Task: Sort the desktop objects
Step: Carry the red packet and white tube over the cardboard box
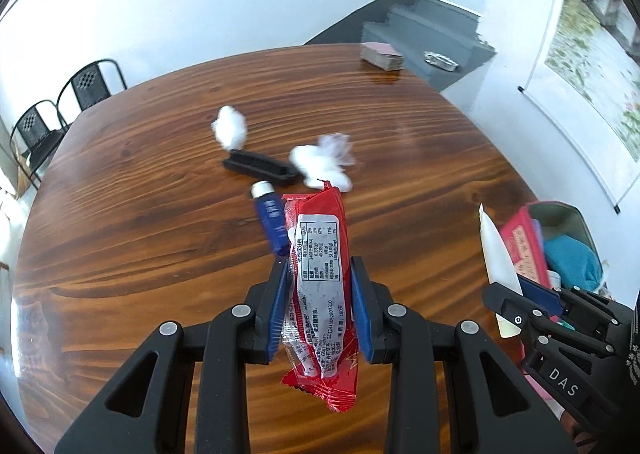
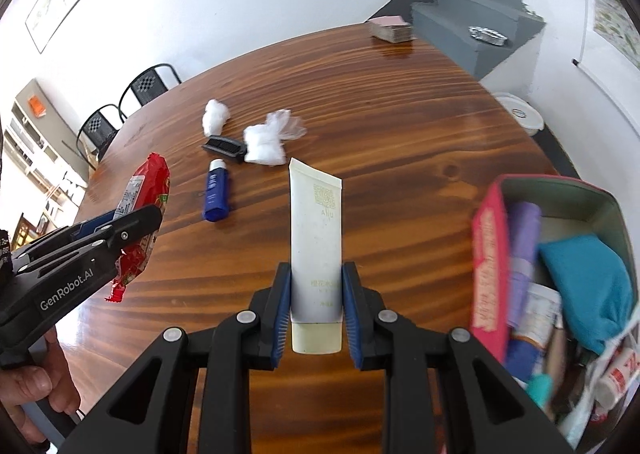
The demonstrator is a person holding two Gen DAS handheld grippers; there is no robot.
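Note:
My left gripper is shut on a red snack packet and holds it above the wooden table. My right gripper is shut on a white cream tube, also above the table. In the right wrist view the left gripper with the red packet is at the left. In the left wrist view the right gripper with the tube is at the right. A blue bottle with a white cap, a black comb and two white cotton wads lie on the table.
A pink storage box stands at the table's right edge, holding a teal pouch, a purple item and other small things. A stack of cards lies at the far edge. Two black chairs stand beyond the table at the left.

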